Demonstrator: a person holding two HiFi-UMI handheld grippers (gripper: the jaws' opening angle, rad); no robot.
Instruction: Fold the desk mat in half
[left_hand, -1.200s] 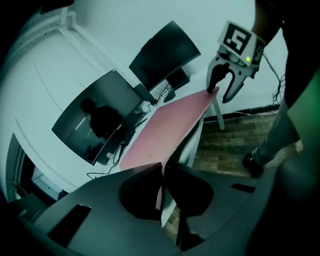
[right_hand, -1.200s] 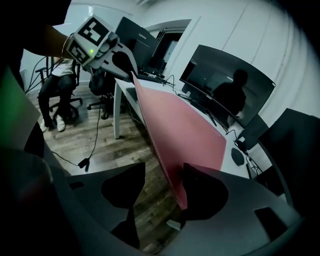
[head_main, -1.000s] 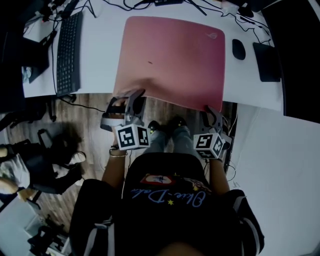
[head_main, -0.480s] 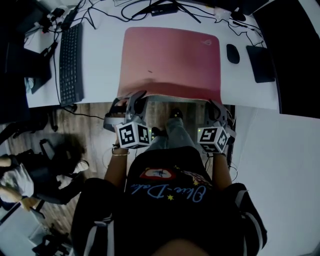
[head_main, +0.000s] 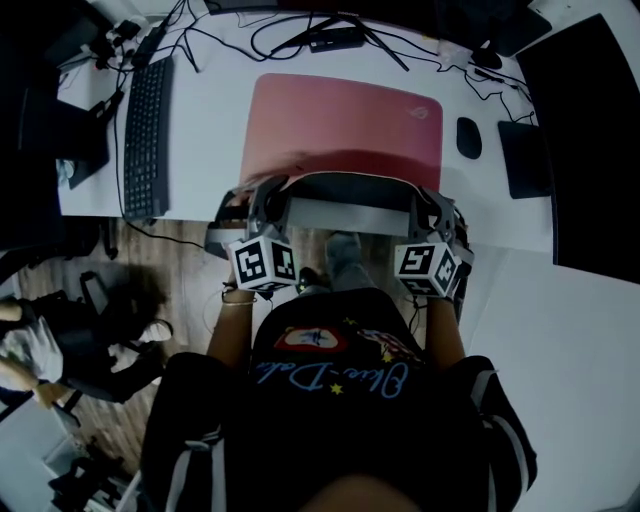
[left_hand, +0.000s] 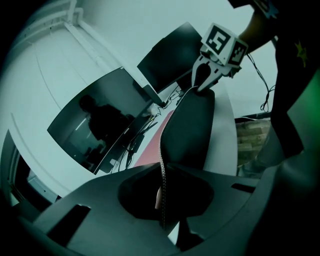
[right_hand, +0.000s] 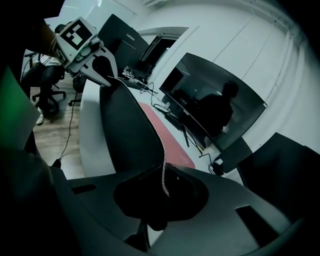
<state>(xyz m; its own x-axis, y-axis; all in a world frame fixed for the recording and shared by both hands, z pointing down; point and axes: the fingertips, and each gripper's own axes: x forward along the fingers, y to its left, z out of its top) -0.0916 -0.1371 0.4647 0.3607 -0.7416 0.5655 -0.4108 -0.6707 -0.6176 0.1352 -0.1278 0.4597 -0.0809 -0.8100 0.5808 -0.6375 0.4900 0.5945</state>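
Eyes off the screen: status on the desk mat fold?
Left gripper, right gripper shut on desk mat near corners. Near edge lifted. Keyboard, mouse lie aside.

Your desk mat (head_main: 340, 120) is pink on top and dark underneath, against a white desk (head_main: 205, 130). The keyboard (head_main: 146, 135) at the upper left is black. The cubes on your left gripper (head_main: 272, 190) and right gripper (head_main: 428, 200) are white with black square markers.

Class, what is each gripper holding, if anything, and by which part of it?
Both grip the desk mat by its near edge: left gripper at the left corner, right gripper at the right corner.
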